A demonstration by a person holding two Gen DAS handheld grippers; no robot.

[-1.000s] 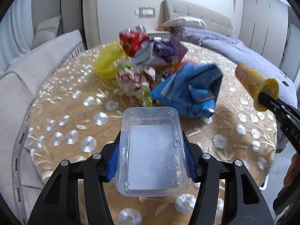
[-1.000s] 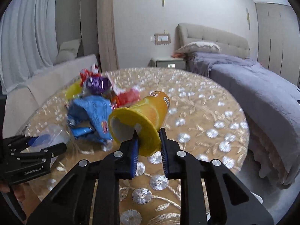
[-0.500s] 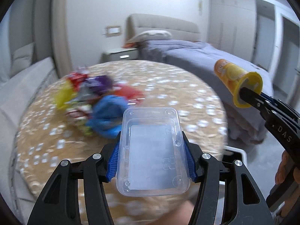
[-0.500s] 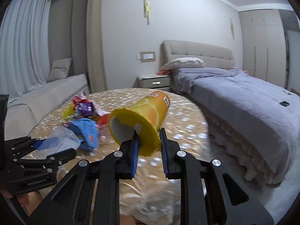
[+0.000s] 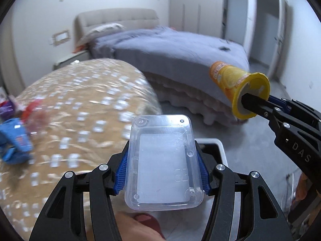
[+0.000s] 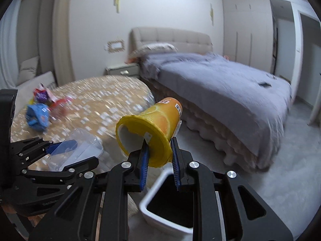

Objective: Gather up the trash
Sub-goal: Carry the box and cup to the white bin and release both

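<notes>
Swinging away from the surface (image 6: pixel 96 108) toward the white bin (image 6: pixel 160 219). Left gripper (image 5: pixel 162 172) pinching clear tray (image 5: pixel 163 166), long axis running forward. Right gripper (image 6: pixel 159 158) clamping yellow can (image 6: pixel 152 124) by its open rim, closed end pointing ahead, above the bin.

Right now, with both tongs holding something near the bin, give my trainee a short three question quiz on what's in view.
1. True or false: the left tongs grip a clear plastic container.
2. Multiple choice: the right tongs pinch the yellow chip can by its A) closed far end, B) open rim, C) middle.
3. Fill in: directly below the right tongs sits a white ___ with a dark inside.

Key: 1 true. 2 B, one finger sits inside the opening and one outside. 3 bin. The wrappers lie on the round table.
</notes>
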